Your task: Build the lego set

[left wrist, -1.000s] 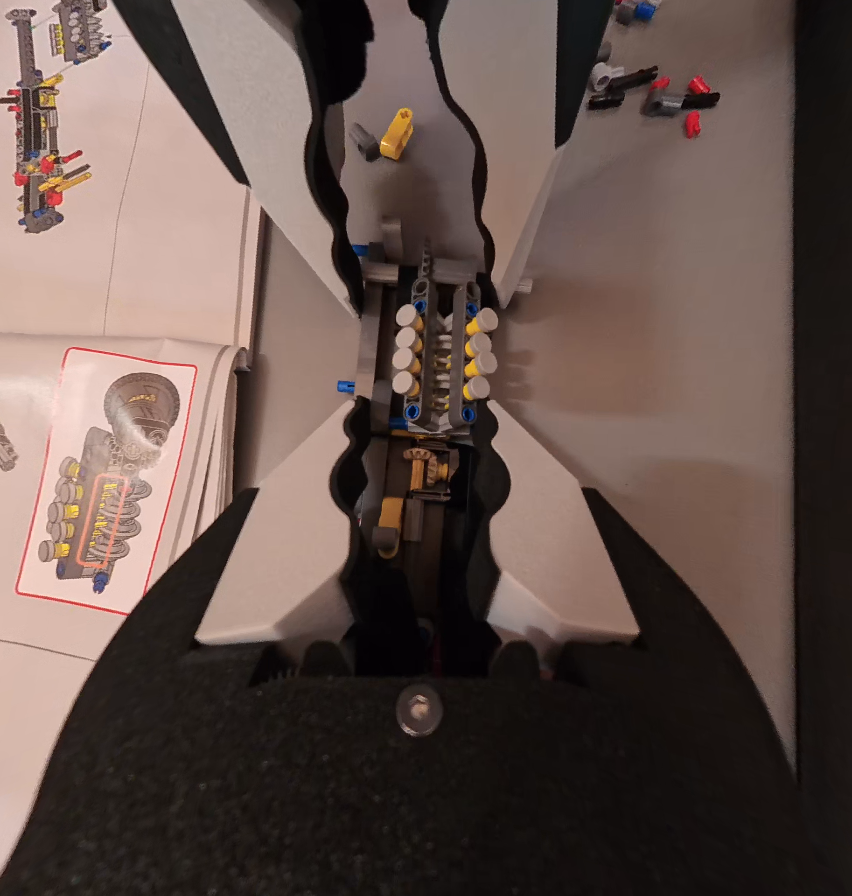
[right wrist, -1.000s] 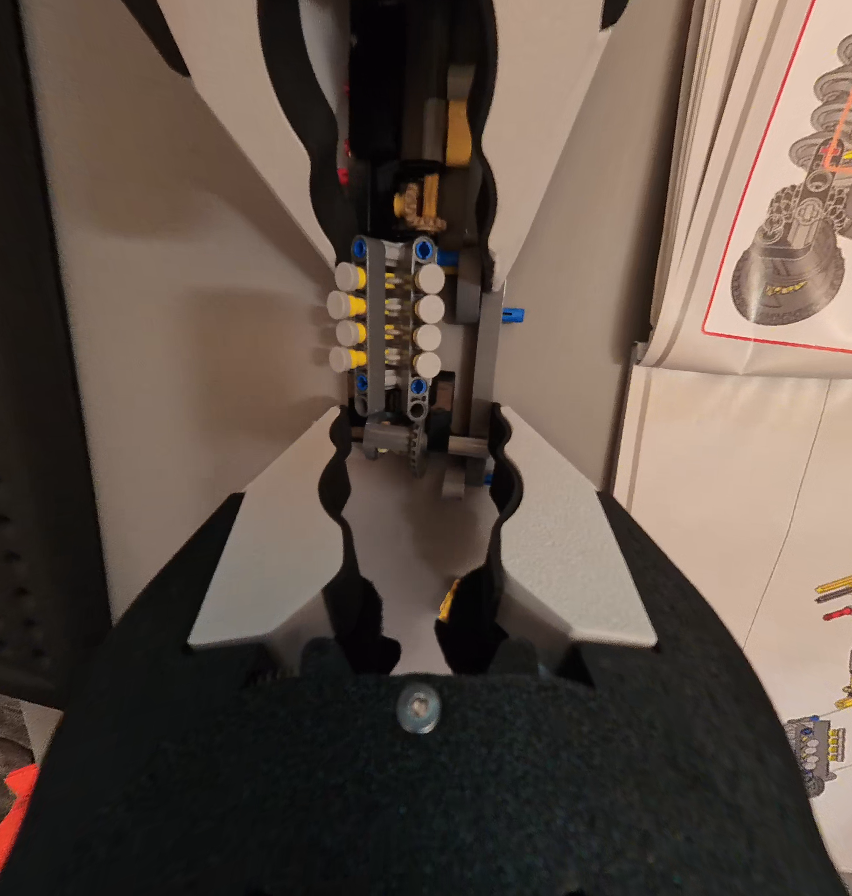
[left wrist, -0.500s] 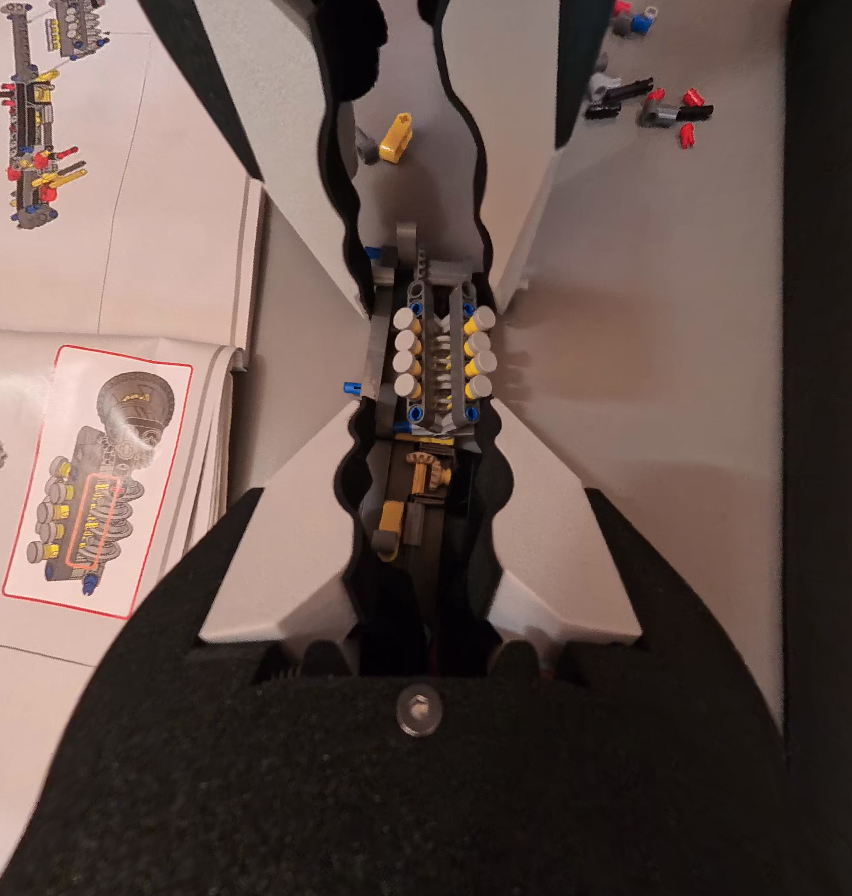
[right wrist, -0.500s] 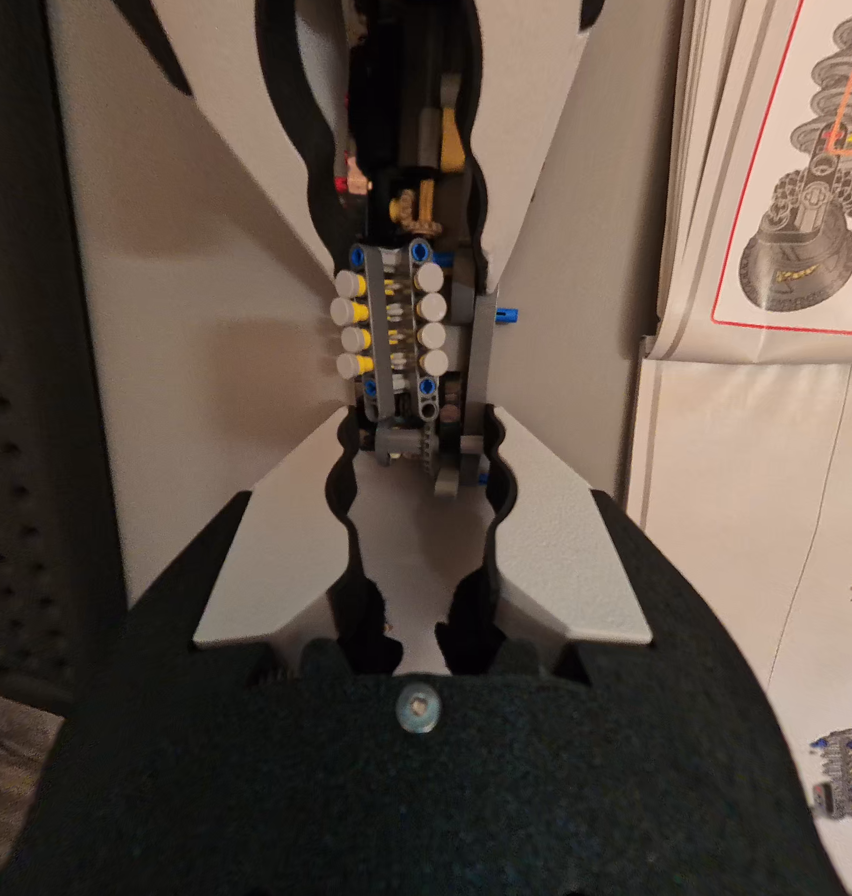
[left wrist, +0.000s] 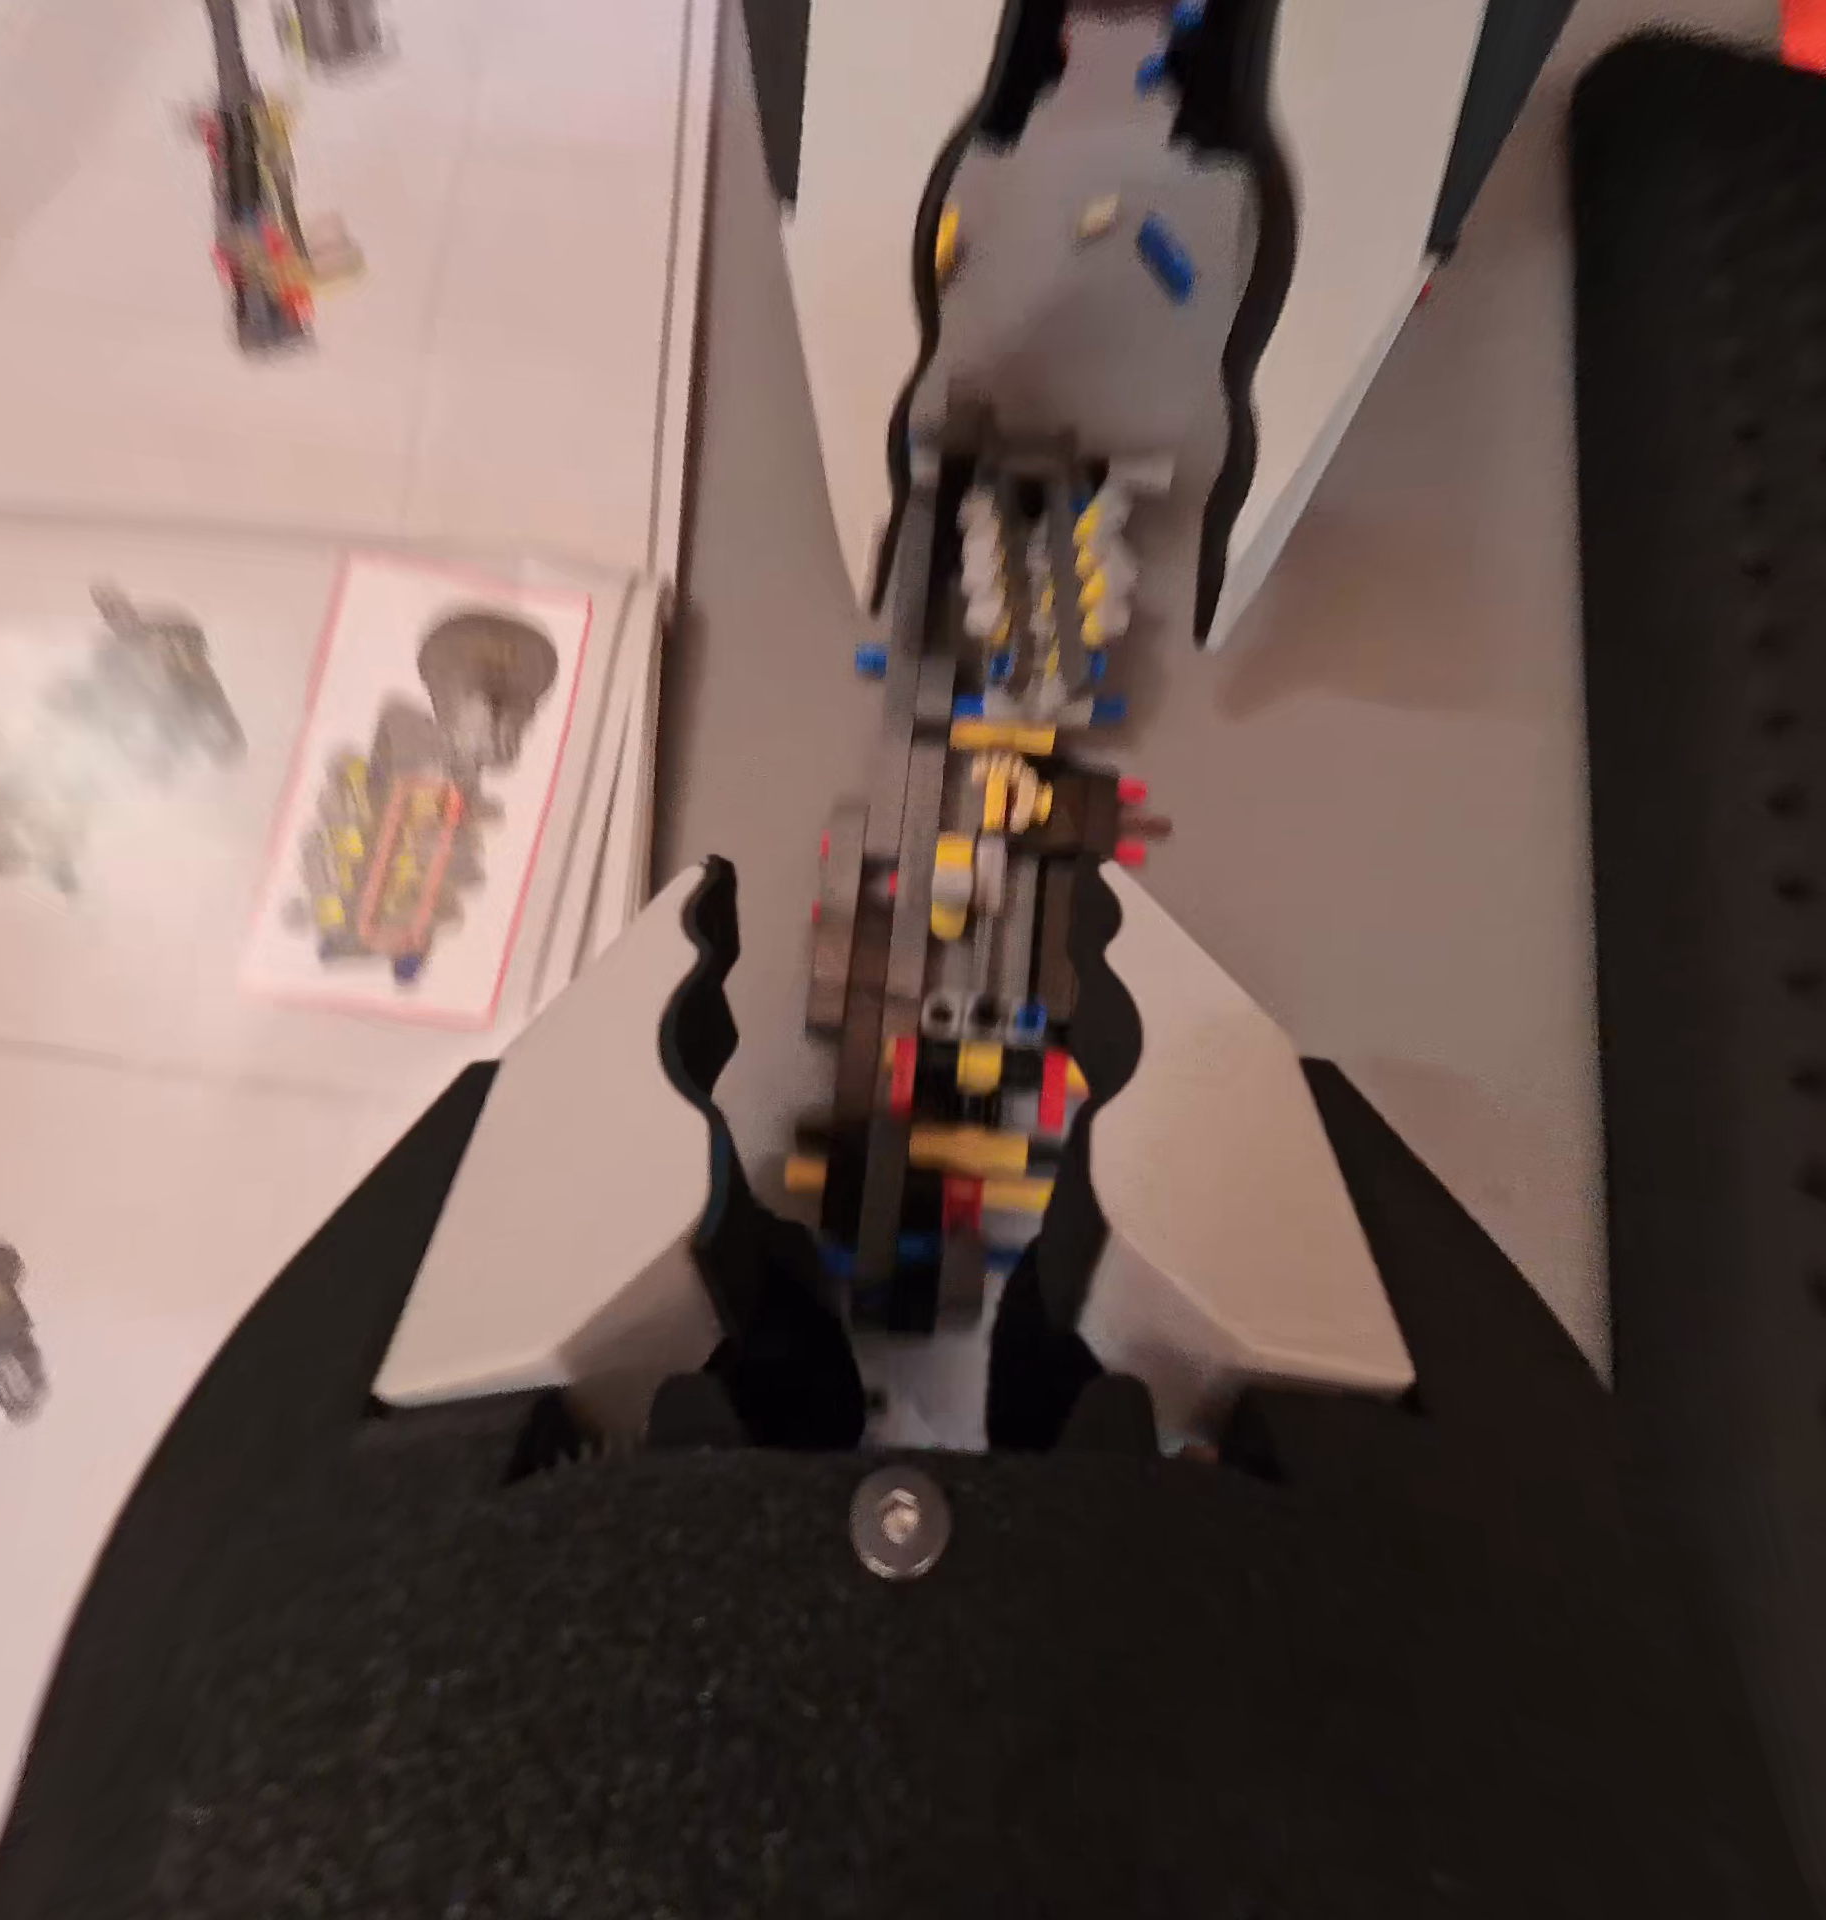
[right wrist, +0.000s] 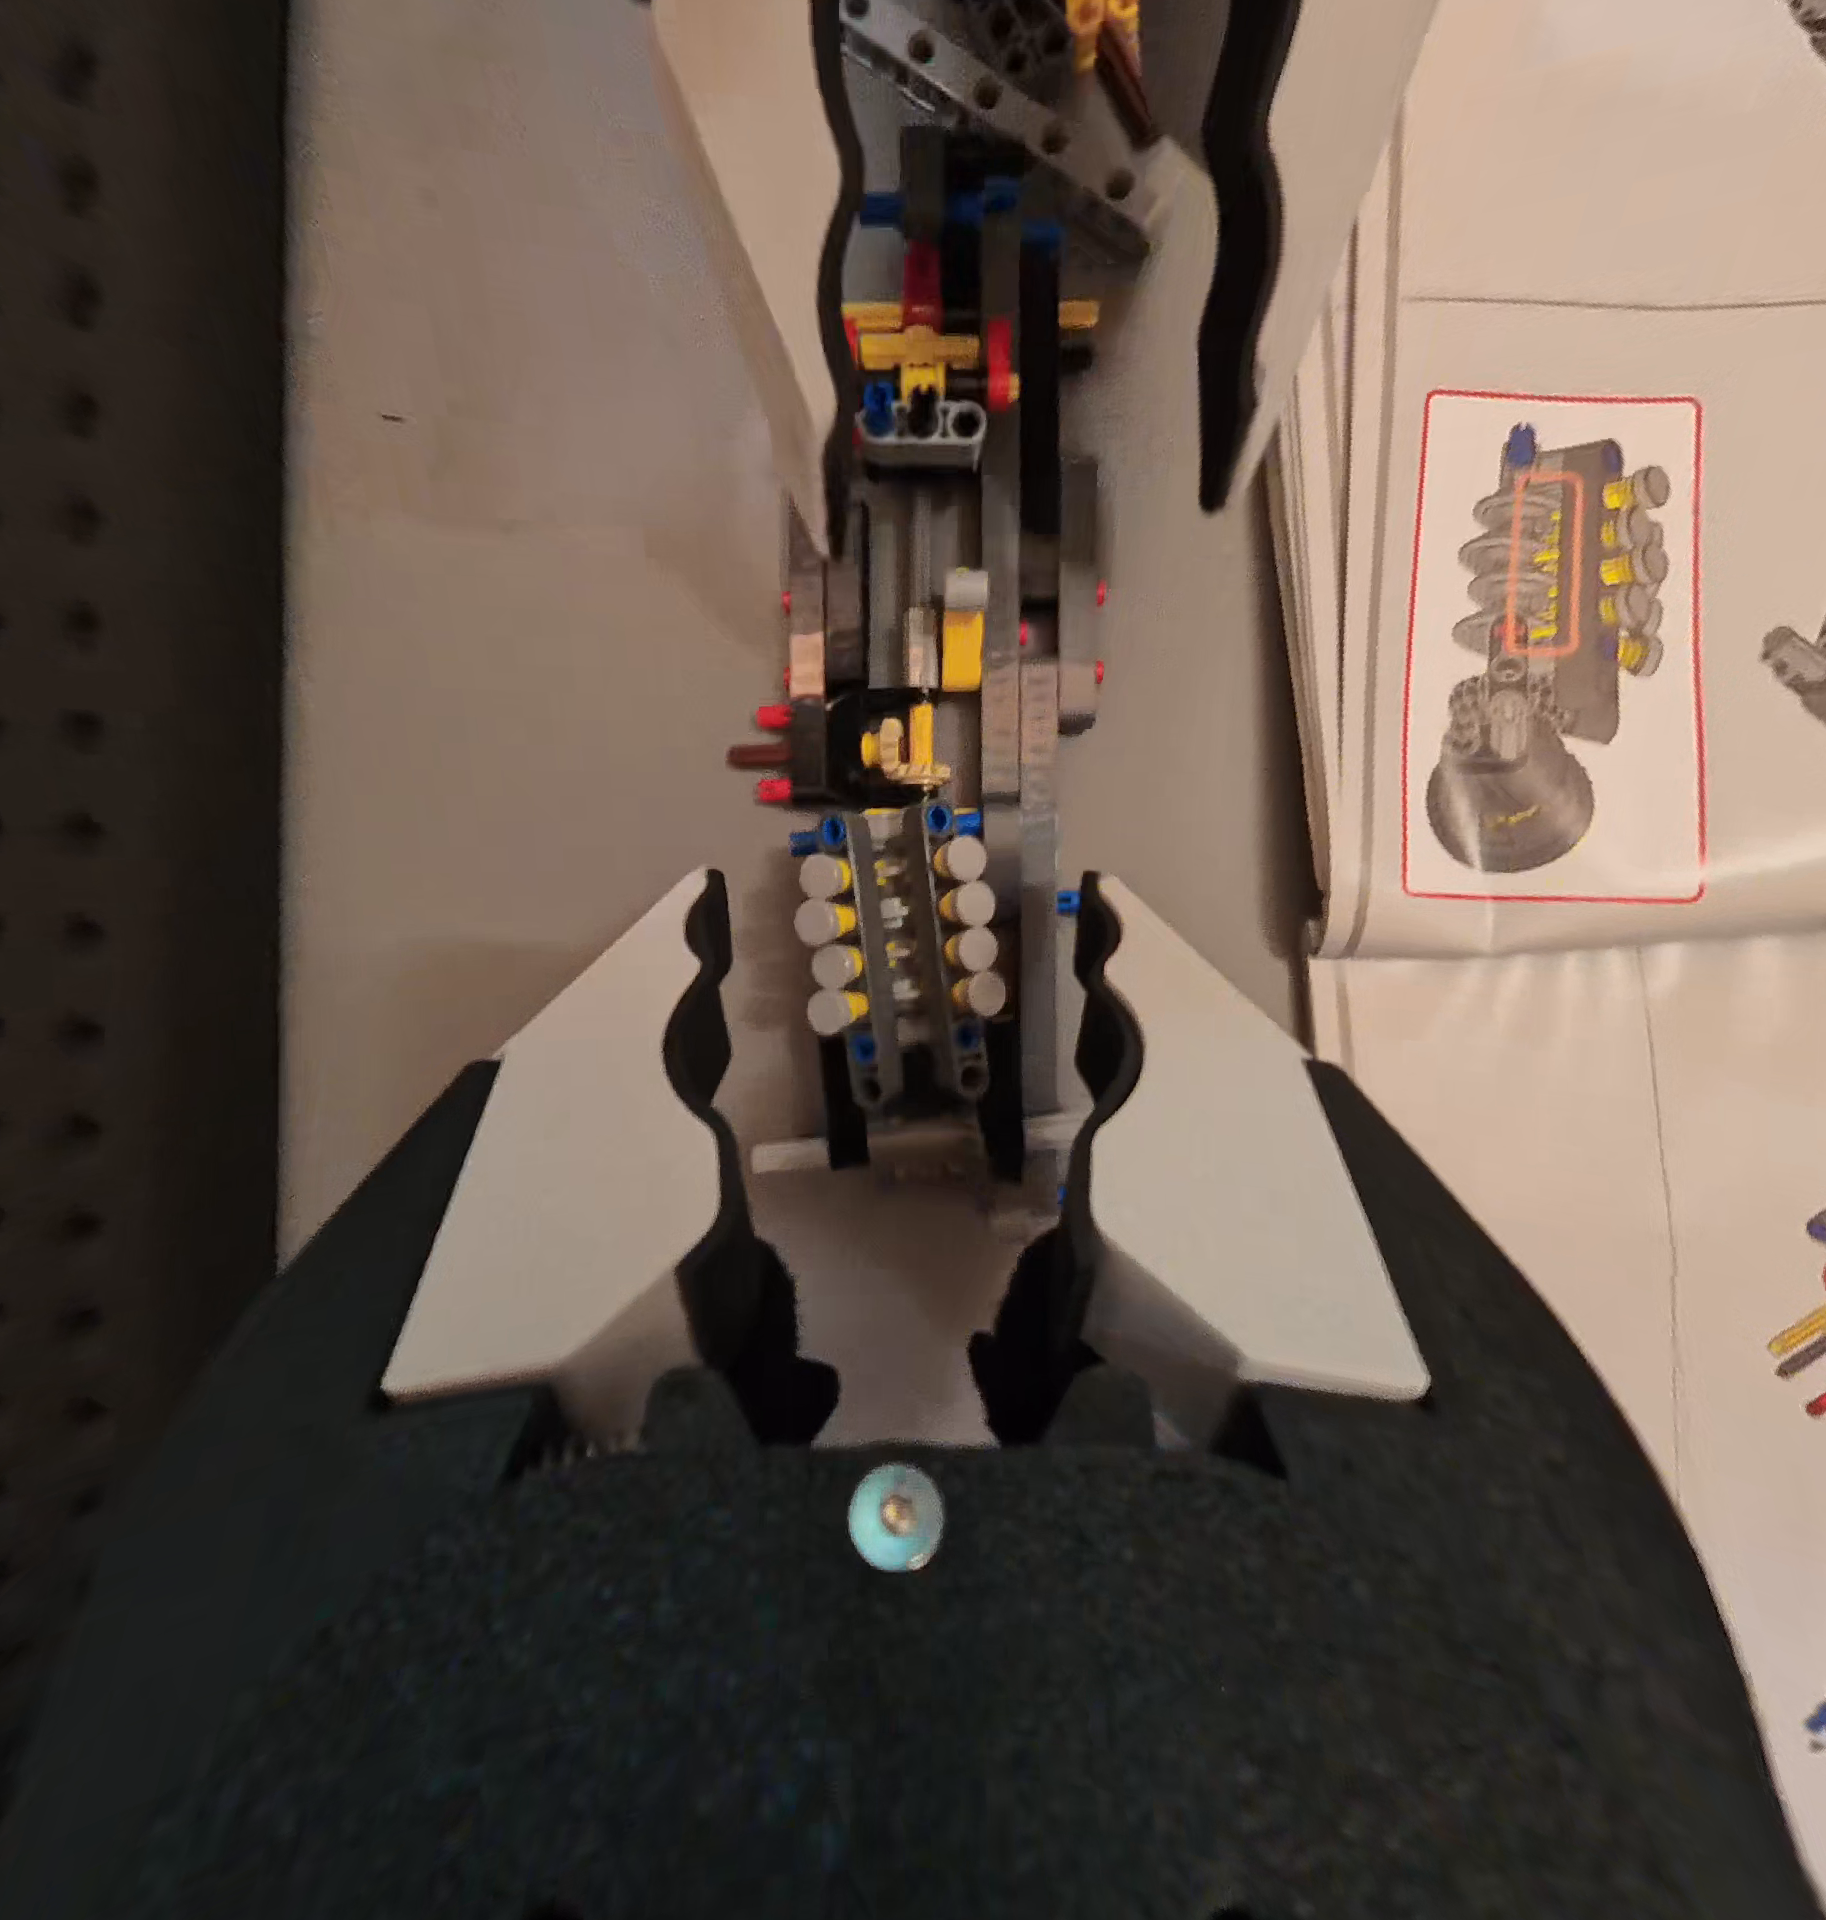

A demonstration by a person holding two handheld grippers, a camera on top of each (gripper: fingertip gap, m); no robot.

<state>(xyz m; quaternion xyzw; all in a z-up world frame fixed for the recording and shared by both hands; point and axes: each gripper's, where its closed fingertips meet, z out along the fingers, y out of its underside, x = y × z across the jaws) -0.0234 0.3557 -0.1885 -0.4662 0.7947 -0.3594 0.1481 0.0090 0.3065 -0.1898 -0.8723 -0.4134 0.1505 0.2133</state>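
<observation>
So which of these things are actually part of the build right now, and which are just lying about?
In the job:
- long grey, black and yellow lego assembly
- left gripper
- right gripper
- open printed instruction booklet

Lying about:
- small loose blue, yellow and tan lego pieces
- dark perforated mat

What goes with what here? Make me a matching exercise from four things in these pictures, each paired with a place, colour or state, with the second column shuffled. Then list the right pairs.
Things
1. engine block
2. instruction booklet
3. blue pin
4. perforated mat

Descriptions
A. lying open beside the lego model
B. black, on the side of the model away from the booklet
C. built into the model, with two rows of grey-capped yellow cylinders
D. loose on the table, beyond the model's engine end

Pairs: 1-C, 2-A, 3-D, 4-B
</observation>
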